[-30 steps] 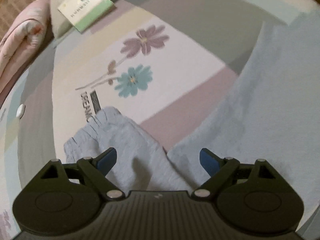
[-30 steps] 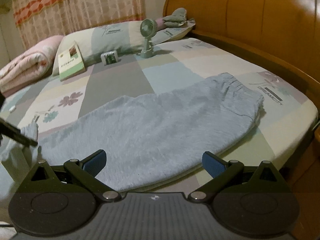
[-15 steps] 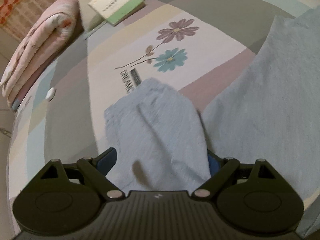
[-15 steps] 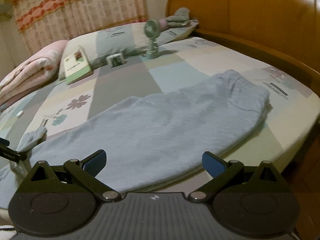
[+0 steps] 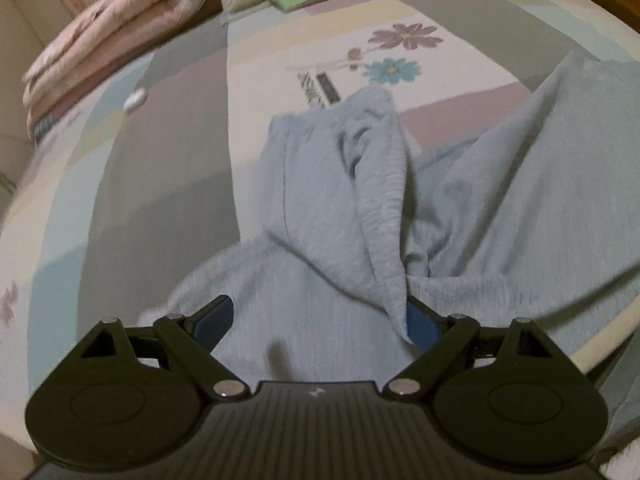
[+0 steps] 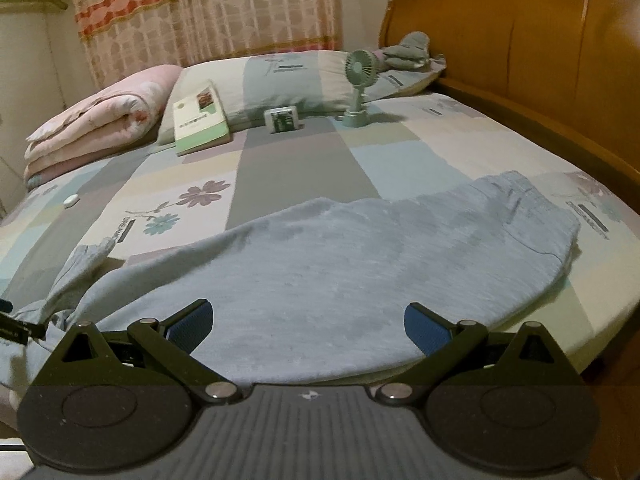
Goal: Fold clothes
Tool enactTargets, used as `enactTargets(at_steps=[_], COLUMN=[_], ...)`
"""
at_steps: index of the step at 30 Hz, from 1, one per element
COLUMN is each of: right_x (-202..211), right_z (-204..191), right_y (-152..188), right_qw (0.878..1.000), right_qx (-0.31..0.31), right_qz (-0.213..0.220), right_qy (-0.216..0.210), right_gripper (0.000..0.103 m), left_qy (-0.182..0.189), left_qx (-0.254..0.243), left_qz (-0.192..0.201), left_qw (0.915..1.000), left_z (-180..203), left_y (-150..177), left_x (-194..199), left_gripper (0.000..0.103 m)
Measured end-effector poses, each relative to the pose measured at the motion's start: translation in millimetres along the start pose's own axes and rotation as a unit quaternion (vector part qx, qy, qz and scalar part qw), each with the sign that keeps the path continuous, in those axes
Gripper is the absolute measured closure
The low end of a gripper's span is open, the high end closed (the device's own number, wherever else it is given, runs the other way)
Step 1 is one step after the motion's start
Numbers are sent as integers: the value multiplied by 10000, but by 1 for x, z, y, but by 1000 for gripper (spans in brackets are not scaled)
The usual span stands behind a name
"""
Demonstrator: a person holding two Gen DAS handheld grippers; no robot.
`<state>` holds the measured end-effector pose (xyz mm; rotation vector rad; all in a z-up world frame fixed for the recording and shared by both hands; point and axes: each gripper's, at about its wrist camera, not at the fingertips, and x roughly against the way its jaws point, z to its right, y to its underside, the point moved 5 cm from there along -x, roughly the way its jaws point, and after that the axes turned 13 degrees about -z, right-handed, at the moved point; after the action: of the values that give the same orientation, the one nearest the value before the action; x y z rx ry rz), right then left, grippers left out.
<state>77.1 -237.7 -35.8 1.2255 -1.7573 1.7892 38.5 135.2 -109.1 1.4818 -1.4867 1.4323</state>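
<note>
Light blue trousers (image 6: 360, 264) lie across the patterned bed sheet (image 6: 300, 160), with the waistband at the right. In the left wrist view one leg (image 5: 340, 200) is bunched and ridged, its cuff end pointing away. My left gripper (image 5: 318, 322) stands wide open over this leg. A fold of the cloth drapes over the right finger and hides part of its blue pad; the left pad is bare. My right gripper (image 6: 308, 324) is open just above the trousers' near edge, with nothing pinched. A black part of the left gripper (image 6: 12, 330) shows at the far left.
A folded pink quilt (image 6: 100, 120), a green book (image 6: 200, 118), a small box (image 6: 284, 120) and a desk fan (image 6: 360, 84) sit by the pillow (image 6: 304, 76). A small white object (image 6: 71, 200) lies on the sheet. The wooden bed frame (image 6: 540, 60) runs along the right.
The left gripper has slid along the leg, which now lies bunched between its fingers with a fold over the right one. The right gripper has shifted slightly; its jaws stay wide.
</note>
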Motion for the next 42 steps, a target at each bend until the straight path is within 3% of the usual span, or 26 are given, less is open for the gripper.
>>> enactTargets(at_steps=[8,15,19,22,25,30,35,39,42], right_x=[-1,-2,-5,-10,-20,-34,-38,-44,-50], right_z=[-24,-35,-38,-42,-46,-59,-92,-113,-121], right_y=[4,6,7,6,-2,-24,-36,-26,-15], right_qw=[9995,9990,9987,9977,9940,9816,9805,9745,9721], right_qx=[309,419,440,488,490,302,509,438,419], right_qz=[-62,-133,-239,-411,-815,-1573,-1568,-1630,-1765], right_qy=[-31,-66,-124,-219,-539,-1040,-1070,-1476,-1490], right_gripper=[0,0,0,0,0,0,0,0,0], left_qy=[680,714,584,337,-180,-408,-440,-333,-156], left_qx=[528,239,-107,-412,-624,-728,-410,11,364], left_qz=[-3,651,835,726,573,525,527,396,261], left_qw=[9963,9950,9947,9959,9962,9951,9968,9987,9989], left_z=[-14,-4,14,29,32,22,-4,-30,-50], left_y=[35,17,-14,-38,-51,-49,-30,-9,11], left_x=[-11,28,31,14,-1,-3,0,-3,-8], left_gripper=[13,13,12,12,12,12,12,12,11])
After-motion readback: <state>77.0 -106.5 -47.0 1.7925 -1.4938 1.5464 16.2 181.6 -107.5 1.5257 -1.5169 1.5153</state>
